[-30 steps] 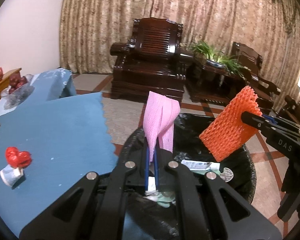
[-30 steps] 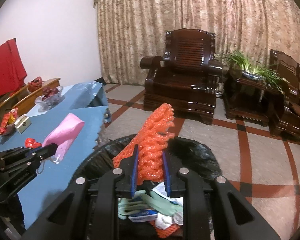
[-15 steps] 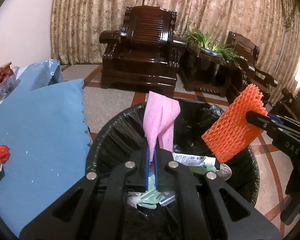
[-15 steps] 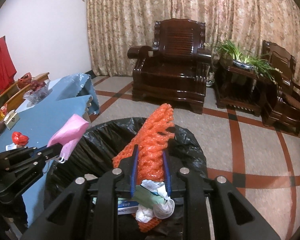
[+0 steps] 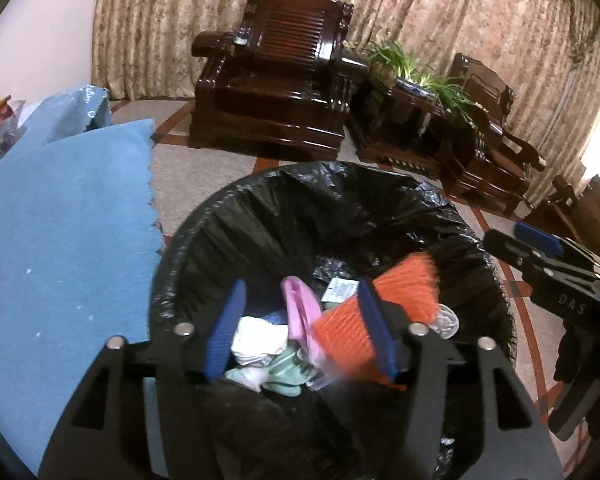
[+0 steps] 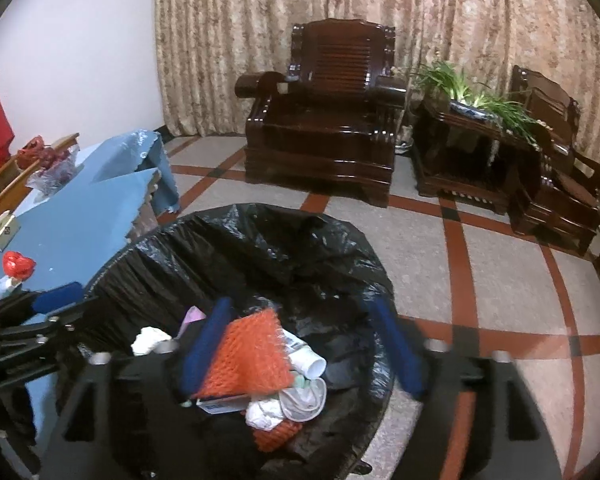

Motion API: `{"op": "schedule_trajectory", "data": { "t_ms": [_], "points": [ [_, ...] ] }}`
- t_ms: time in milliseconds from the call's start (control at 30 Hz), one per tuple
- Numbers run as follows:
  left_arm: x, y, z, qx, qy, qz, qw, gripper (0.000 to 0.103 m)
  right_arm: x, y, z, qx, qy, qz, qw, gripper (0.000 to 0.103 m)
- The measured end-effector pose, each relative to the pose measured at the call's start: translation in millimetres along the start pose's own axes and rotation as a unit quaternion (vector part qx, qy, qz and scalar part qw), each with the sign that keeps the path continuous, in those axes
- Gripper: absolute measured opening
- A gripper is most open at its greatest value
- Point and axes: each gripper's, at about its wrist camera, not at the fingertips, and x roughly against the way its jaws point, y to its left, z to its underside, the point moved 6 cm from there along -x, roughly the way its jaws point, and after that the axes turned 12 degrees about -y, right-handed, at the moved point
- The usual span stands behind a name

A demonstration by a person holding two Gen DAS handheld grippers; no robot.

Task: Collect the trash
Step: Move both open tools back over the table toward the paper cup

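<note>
Left gripper (image 5: 300, 328): jaws spread wide, nothing between them.
Right gripper (image 6: 300, 350): jaws spread wide, nothing between them.
Orange foam net (image 6: 248, 354): inside the black-lined bin (image 6: 260, 236), on the other trash.
Pink mask (image 5: 300, 312): clear in left view; right view shows only a corner.
Red toy (image 6: 18, 266): on the blue table (image 6: 80, 224); whole only in right view.

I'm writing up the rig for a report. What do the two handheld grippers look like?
Both match: the left gripper and right gripper have matte black angular bodies with cut-out slots, silver round screw heads and blue ribbed finger pads. Seen from the left wrist, the right gripper's side bears white "DAS" lettering. No cables or sleeves show.
</note>
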Motion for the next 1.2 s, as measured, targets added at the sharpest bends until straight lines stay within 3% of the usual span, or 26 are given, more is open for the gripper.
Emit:
{"op": "schedule_trajectory", "data": {
  "t_ms": [233,500,767,1200],
  "points": [
    [41,27,-14,-0.021,-0.046,-0.054,0.9973,0.090,12,10,-8,-0.005,-0.023,-0.011,1.000,0.097],
    [97,75,-28,-0.015,-0.082,-0.113,0.9901,0.092,19,53,-19,-0.004,-0.039,-0.048,0.998,0.097],
    [144,128,-26,-0.003,-0.103,-0.171,0.9799,0.092,21,120,-27,0.023,-0.047,-0.097,0.994,0.097],
    [199,230,-15,0.027,-0.106,-0.277,0.9546,0.092,11,227,-32,0.050,-0.051,-0.169,0.983,0.097]
  ]
}}
